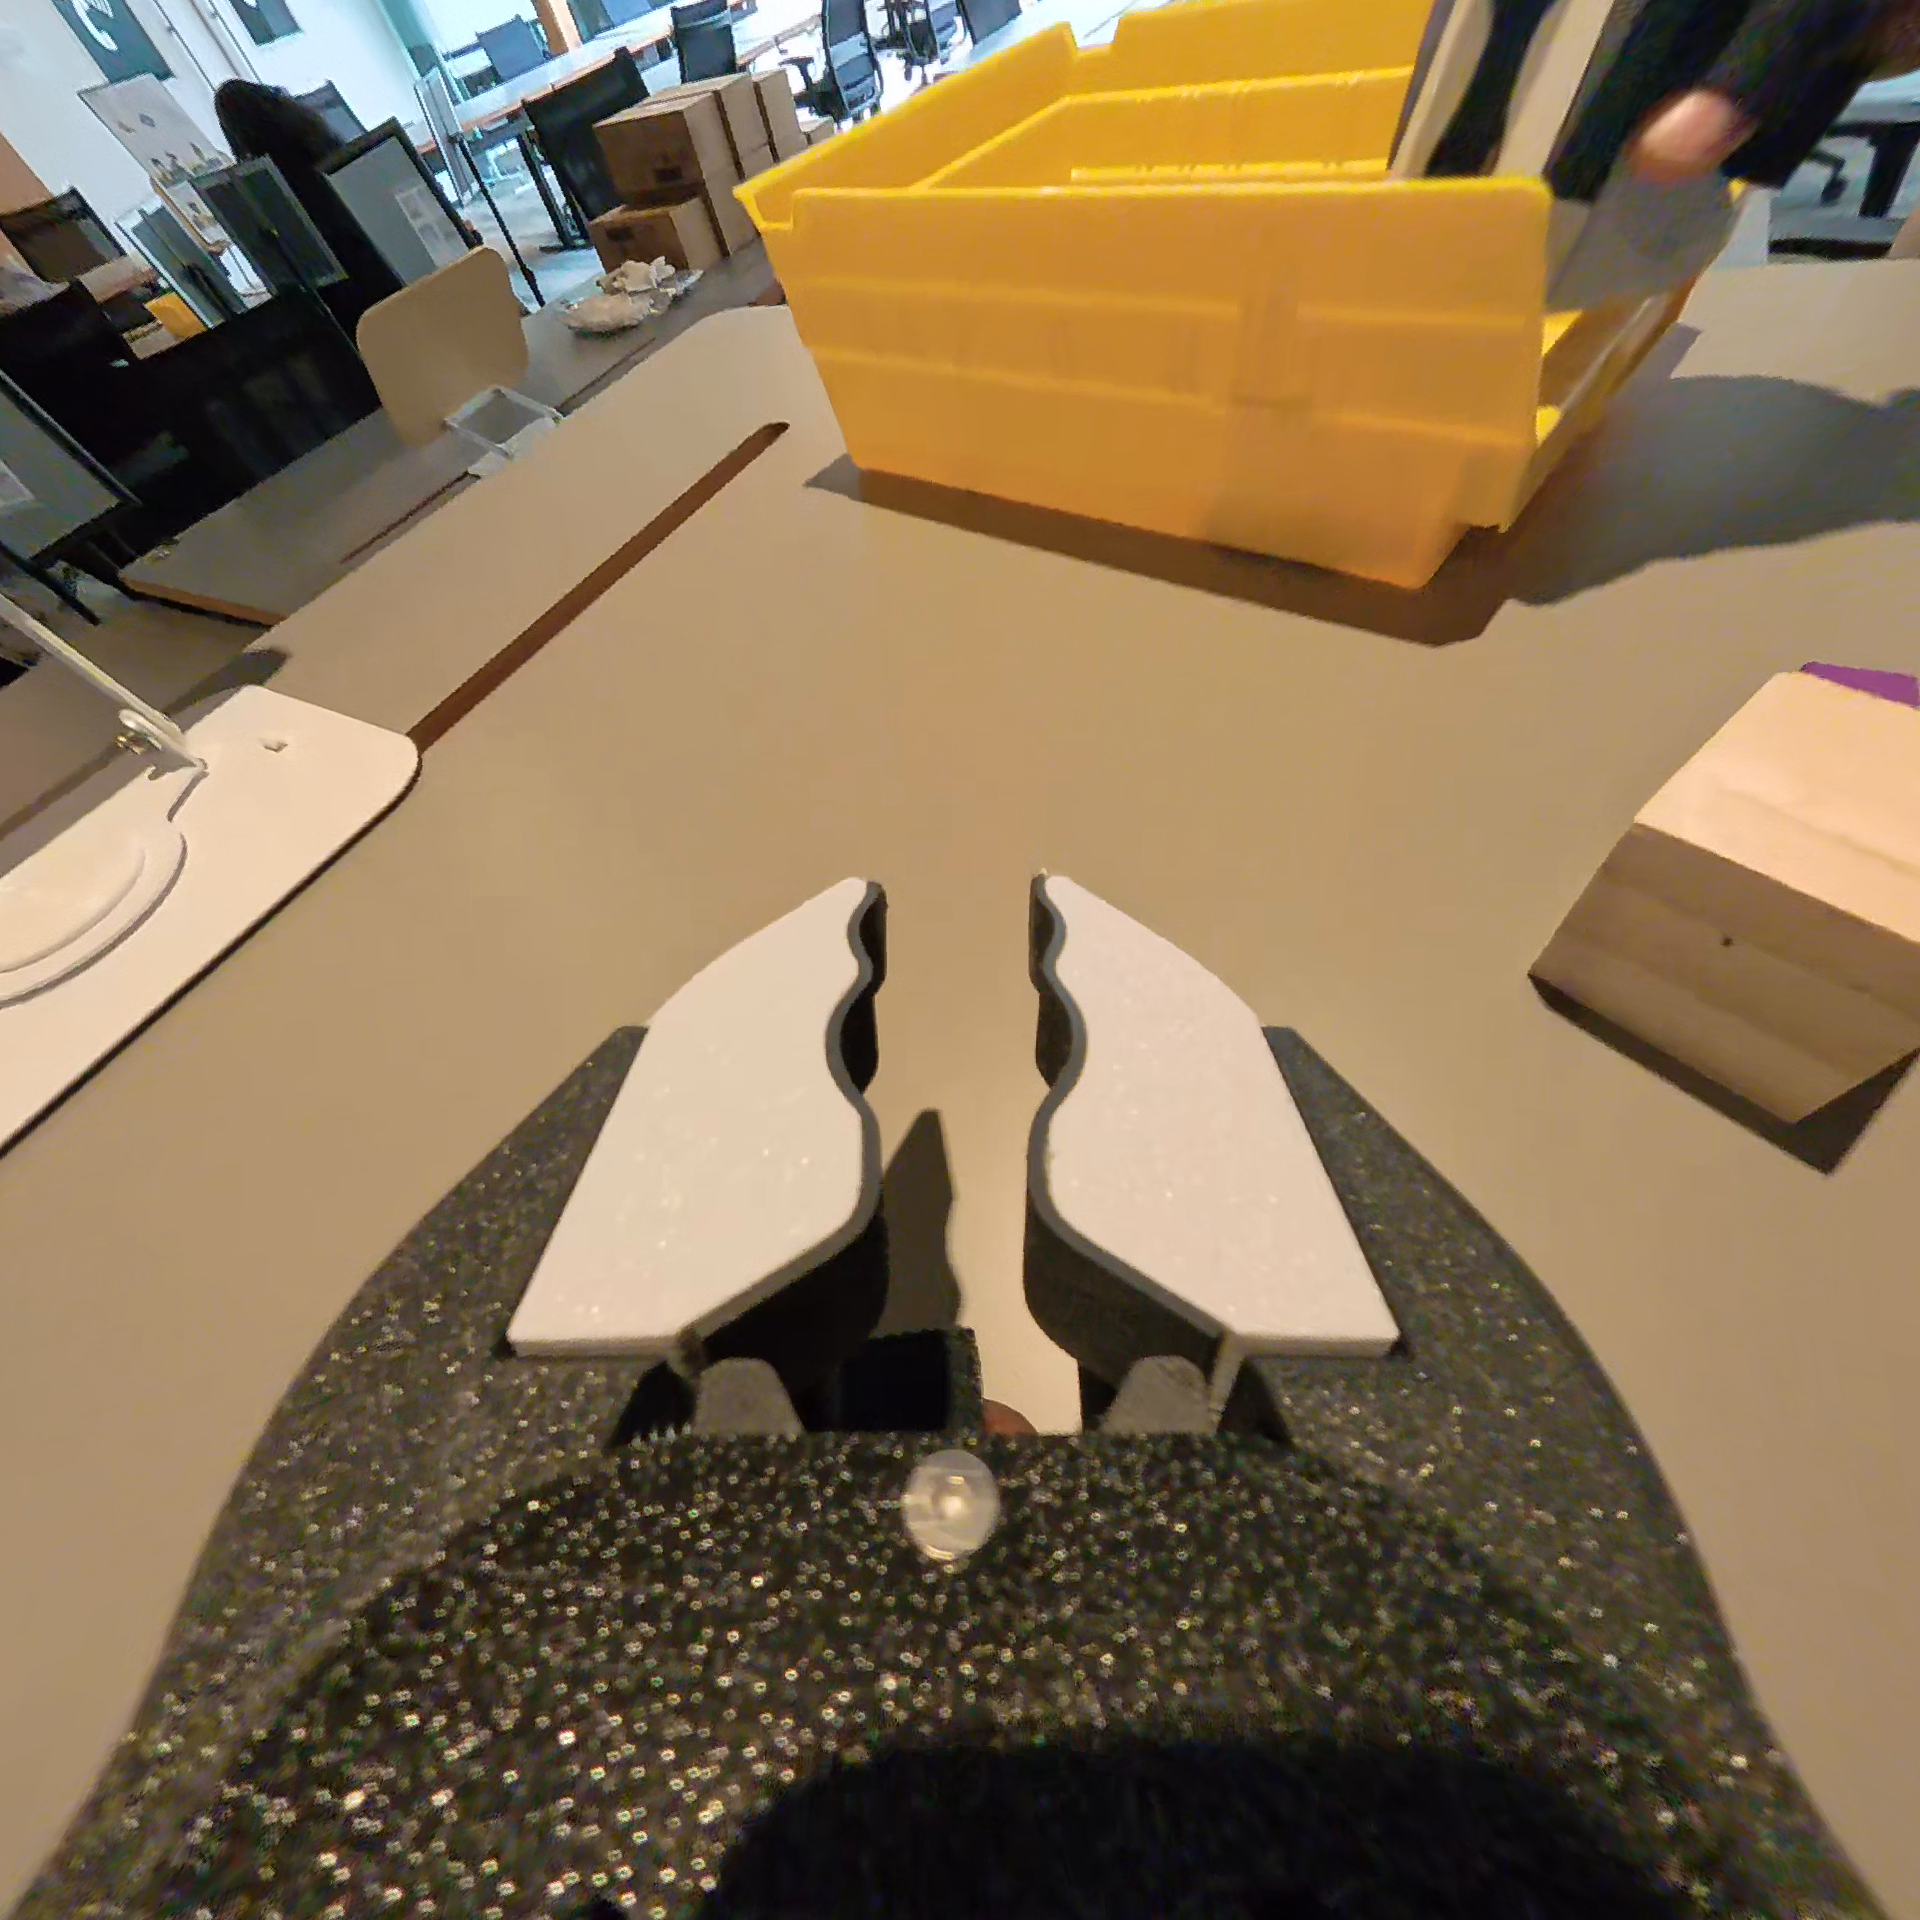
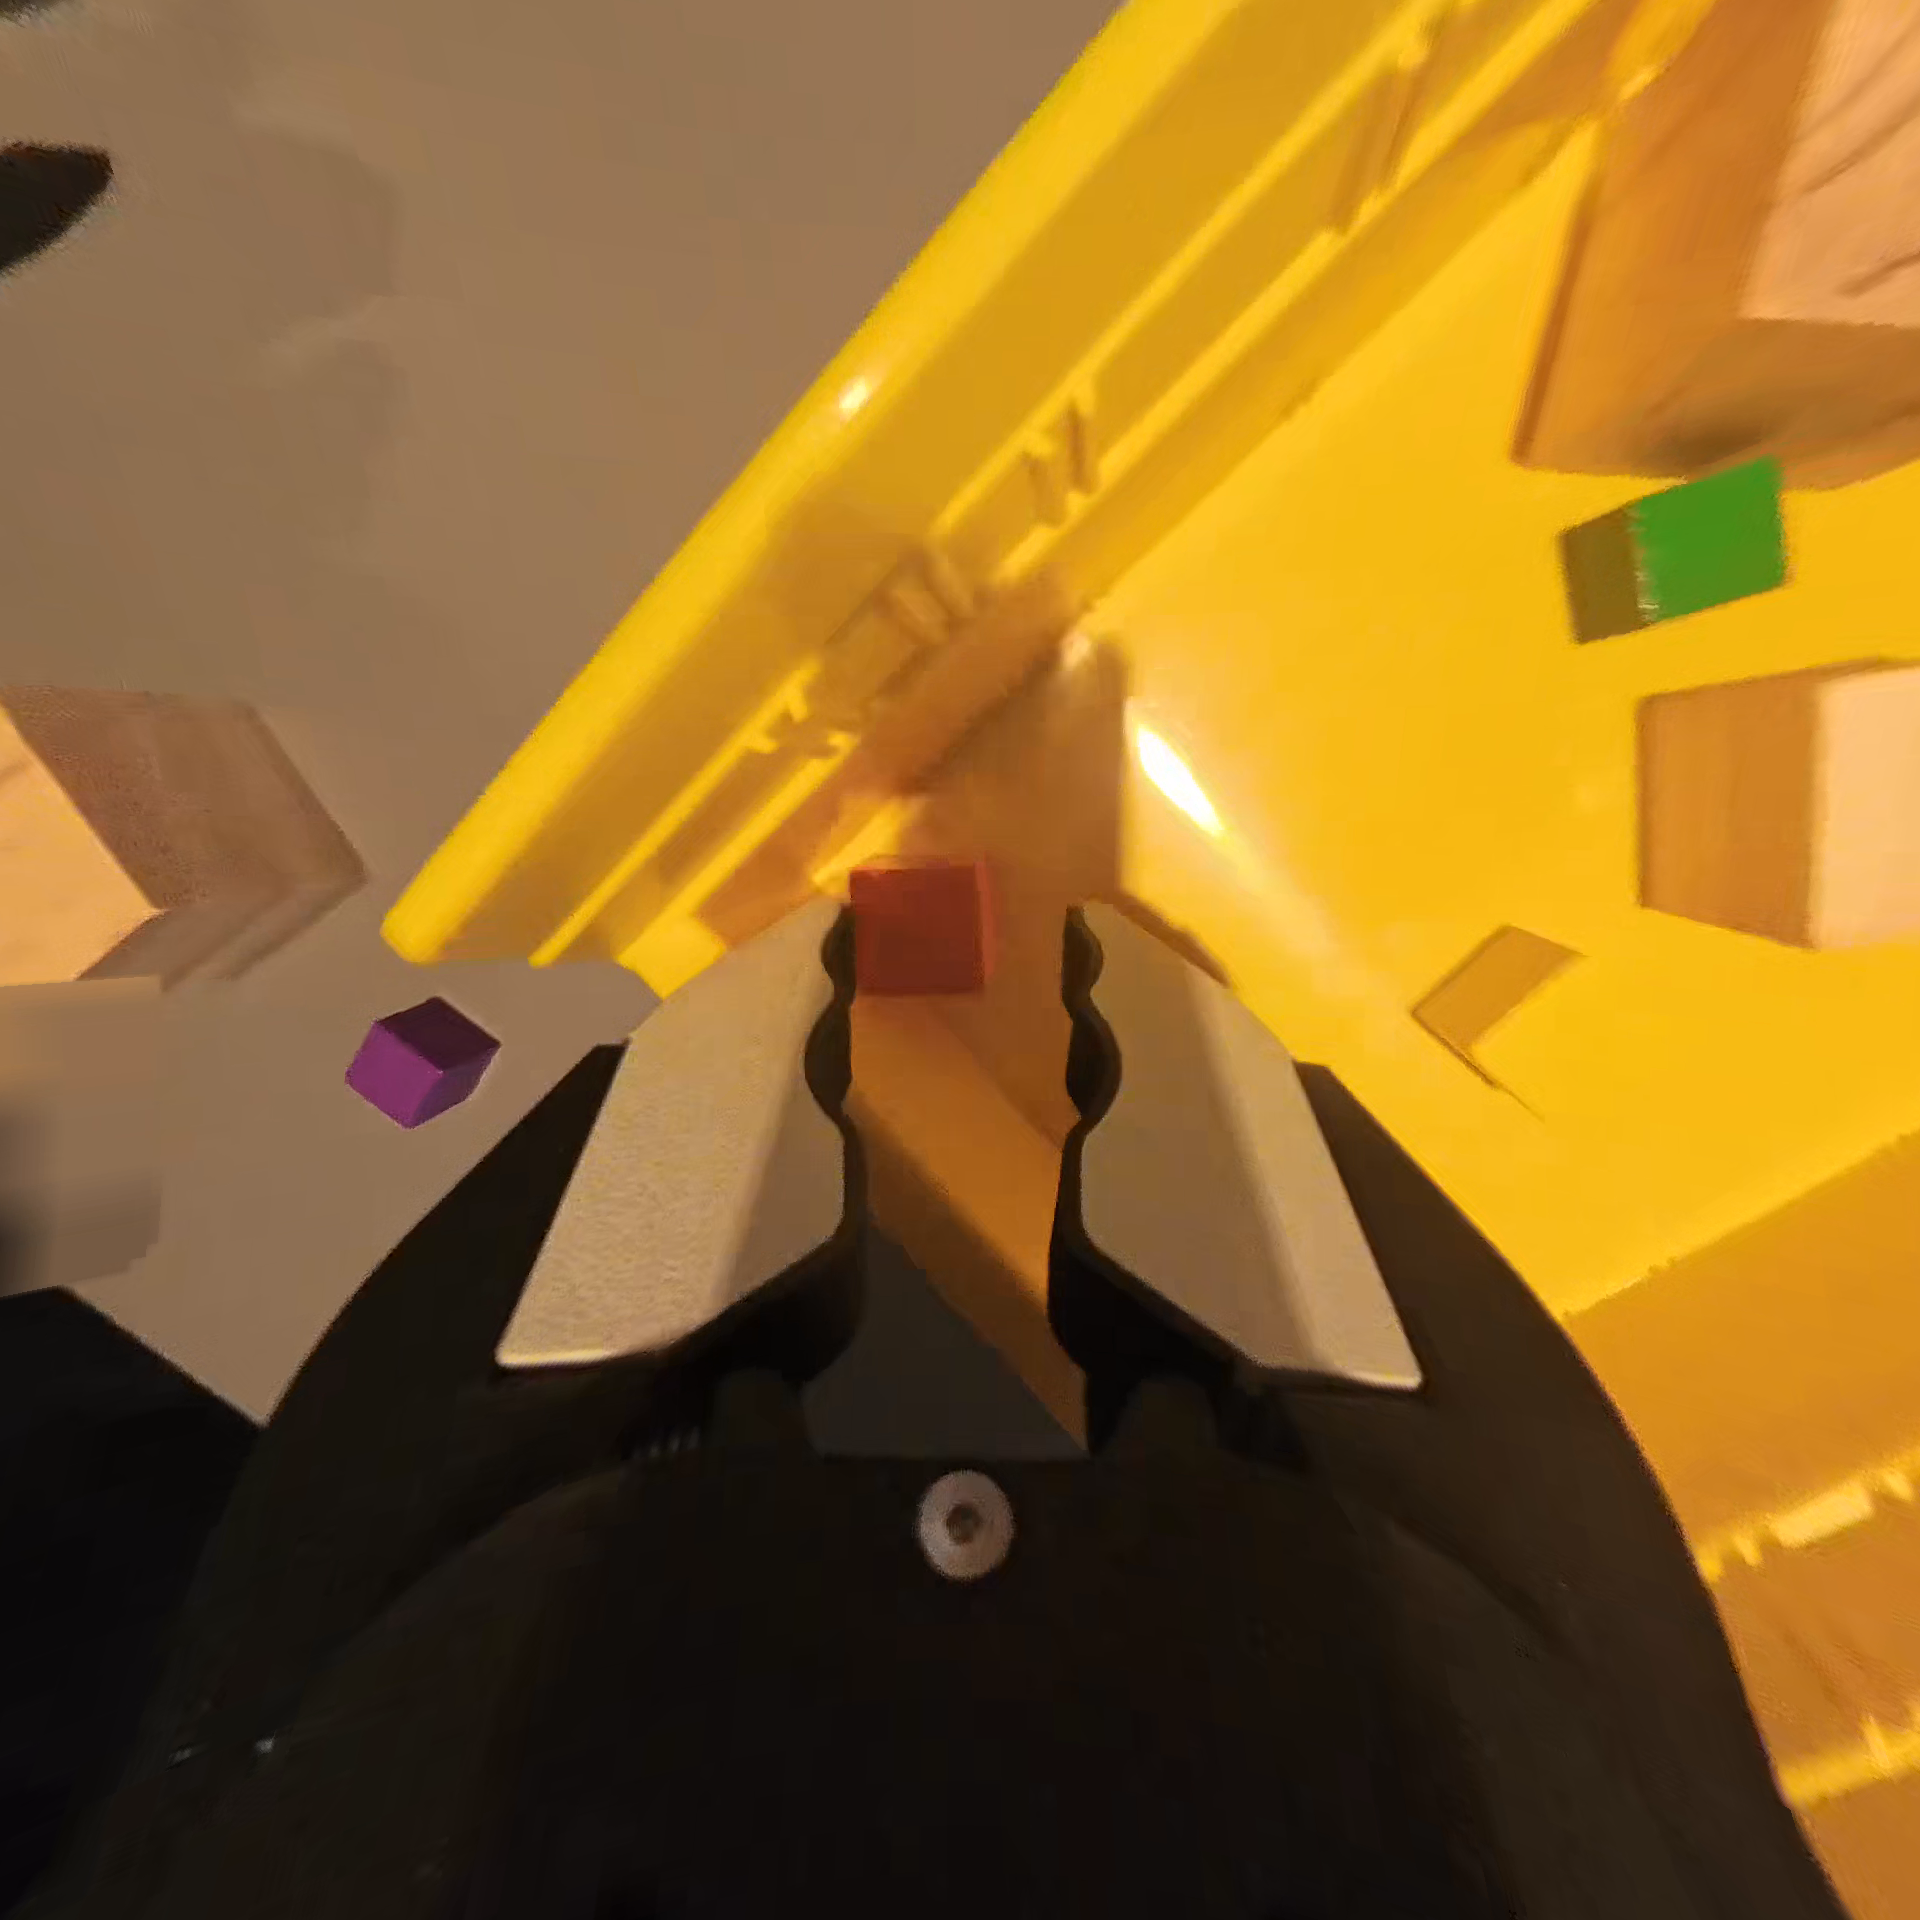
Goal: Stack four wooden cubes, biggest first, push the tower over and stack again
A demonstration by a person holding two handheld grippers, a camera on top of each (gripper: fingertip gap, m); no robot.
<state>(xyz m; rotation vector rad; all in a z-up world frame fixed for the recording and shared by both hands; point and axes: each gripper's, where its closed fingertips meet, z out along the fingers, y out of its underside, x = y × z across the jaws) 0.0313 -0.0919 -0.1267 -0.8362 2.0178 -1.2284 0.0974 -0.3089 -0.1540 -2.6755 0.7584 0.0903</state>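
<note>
Jaws on the left gripper [image 1: 956,904] stand narrowly apart, holding nothing, low over the bench [image 1: 1039,727]. Right gripper [image 2: 954,935] jaws gape wider inside the yellow bin [image 2: 1351,727], a red cube [image 2: 920,928] between the tips, touching the left one; grip unclear. Green cube [image 2: 1683,545] and plain wooden cubes [image 2: 1787,810] lie in the bin. Big wooden cube [image 1: 1756,914] sits near the bench's right edge, purple cube [image 2: 421,1060] beside it.

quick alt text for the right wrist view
The right gripper reaches open into a yellow bin towards a small red cube. A green cube lies farther in; a purple cube sits outside on the table.
</note>
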